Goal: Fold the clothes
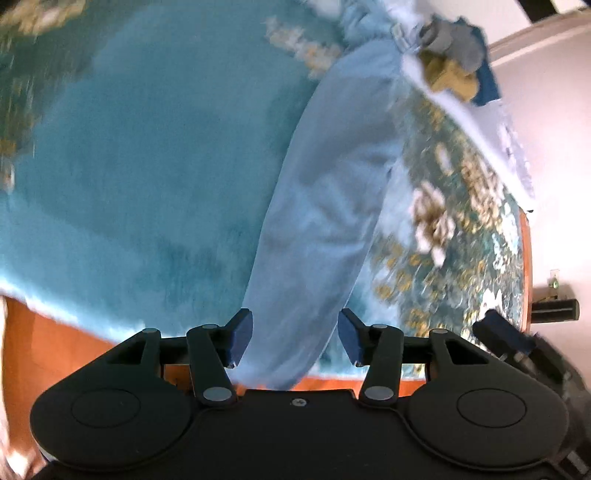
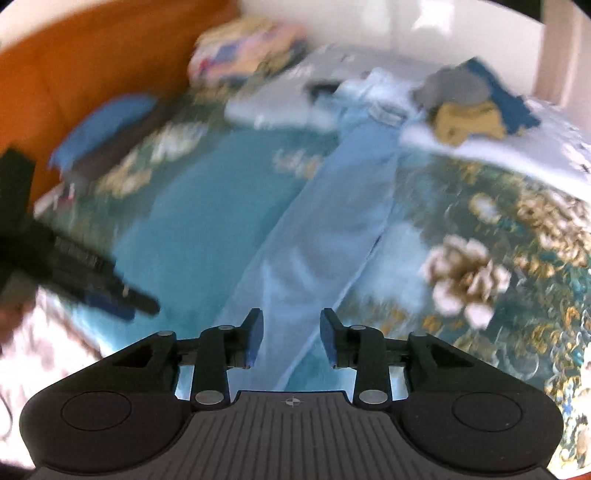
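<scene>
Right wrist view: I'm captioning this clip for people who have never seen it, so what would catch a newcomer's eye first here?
The pale blue jeans stand out first, stretched lengthwise along the teal floral bedspread from the camera toward the far end. Next comes the small heap of grey, mustard and dark blue clothes at the far right beside the jeans' waistband. In the foreground the right hand-held gripper has its blue pads apart, over the near end of the jeans.

Daylight is brightening both fisheye views, glaring off the pale wall (image 2: 424, 22) beyond the bedspread (image 1: 147, 166). Motion blur is smearing the bedspread's pattern, worst towards the frame edges, where lines are bowing. Black vignetting is darkening the corners.
</scene>
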The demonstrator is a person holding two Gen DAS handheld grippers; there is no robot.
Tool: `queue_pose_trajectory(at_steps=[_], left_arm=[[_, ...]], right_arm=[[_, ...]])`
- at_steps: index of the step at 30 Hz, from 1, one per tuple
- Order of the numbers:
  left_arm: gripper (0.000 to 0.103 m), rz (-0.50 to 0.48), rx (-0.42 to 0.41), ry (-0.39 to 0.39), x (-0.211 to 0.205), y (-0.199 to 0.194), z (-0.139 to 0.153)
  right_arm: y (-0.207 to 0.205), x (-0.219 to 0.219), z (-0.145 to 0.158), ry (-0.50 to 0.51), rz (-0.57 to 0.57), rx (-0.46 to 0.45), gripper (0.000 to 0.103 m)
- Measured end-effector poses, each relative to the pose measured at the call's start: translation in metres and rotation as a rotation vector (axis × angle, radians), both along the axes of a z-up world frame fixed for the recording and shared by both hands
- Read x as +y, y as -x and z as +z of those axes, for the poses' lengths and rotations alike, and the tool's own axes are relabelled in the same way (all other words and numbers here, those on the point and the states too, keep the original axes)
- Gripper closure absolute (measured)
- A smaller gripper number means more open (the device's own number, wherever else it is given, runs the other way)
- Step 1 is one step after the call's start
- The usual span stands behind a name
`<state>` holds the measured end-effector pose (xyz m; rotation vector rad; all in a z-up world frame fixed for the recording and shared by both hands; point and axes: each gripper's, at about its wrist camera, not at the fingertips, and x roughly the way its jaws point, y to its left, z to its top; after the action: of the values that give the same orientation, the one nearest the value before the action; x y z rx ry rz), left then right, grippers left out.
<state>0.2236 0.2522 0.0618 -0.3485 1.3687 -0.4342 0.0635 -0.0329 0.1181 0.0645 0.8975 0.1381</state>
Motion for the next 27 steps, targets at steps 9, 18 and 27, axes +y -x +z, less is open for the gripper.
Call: queue_pose_trajectory(at_steps=[9, 18, 27], left_arm=[[0.05, -0.002, -0.14, -0.056, -0.051, -0.073, 0.01], [0.05, 0.134, -0.071, -0.211, -0.087, -0.108, -0.072], [0.05, 0.012, -0.024, -0.205, -0.092, -0.1, -0.128]], right_arm=[[-0.158, -0.093, -0.007, -0.155, -0.089, 0.001, 0.062], [-0.365, -0.167, -0.134, -0.3, -0.059, 0.219, 0.062], [-0.464, -0.189, -0.231, -0.441, 0.024, 0.286, 0.062]])
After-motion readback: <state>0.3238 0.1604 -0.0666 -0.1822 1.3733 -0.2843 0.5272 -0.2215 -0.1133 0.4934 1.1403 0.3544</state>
